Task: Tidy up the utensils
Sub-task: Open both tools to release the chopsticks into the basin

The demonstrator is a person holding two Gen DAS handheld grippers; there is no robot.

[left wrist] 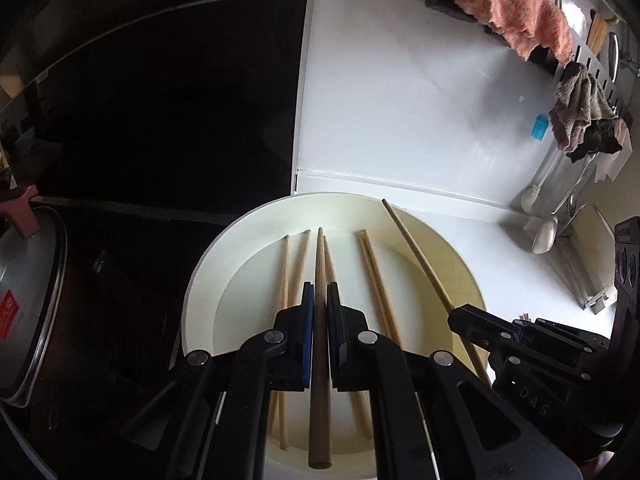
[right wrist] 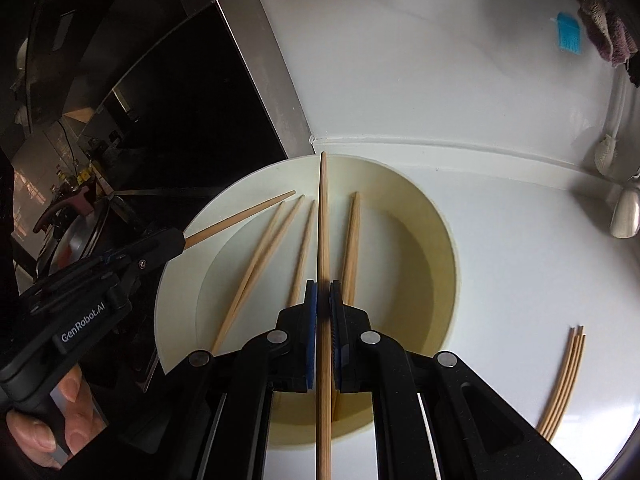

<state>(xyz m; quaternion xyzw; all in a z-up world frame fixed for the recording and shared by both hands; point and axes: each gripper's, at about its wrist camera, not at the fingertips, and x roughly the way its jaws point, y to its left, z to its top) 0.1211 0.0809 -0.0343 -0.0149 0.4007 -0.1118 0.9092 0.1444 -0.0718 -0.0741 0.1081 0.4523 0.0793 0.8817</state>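
Note:
A cream plate [left wrist: 200,280] [right wrist: 180,264] on the white counter holds several loose bamboo chopsticks [left wrist: 372,272] [right wrist: 264,256]. My left gripper [left wrist: 319,288] hangs over the plate, shut on one chopstick [left wrist: 320,256] that points away along its fingers. In the right wrist view that left gripper [right wrist: 178,240] comes in from the left, with its chopstick [right wrist: 244,214] over the plate's rim. My right gripper [right wrist: 323,286] is shut on another chopstick [right wrist: 324,208] above the plate's middle. From the left wrist view the right gripper [left wrist: 454,314] sits at the right, its chopstick [left wrist: 412,248] slanting up-left.
Several chopsticks [right wrist: 564,380] lie side by side on the counter right of the plate. A black glass hob [left wrist: 160,100] and a lidded pot [left wrist: 28,300] fill the left. Pink cloth [left wrist: 516,12], grey cloth [left wrist: 580,112], a blue tag [left wrist: 538,128] and a spoon [left wrist: 544,236] sit at the right.

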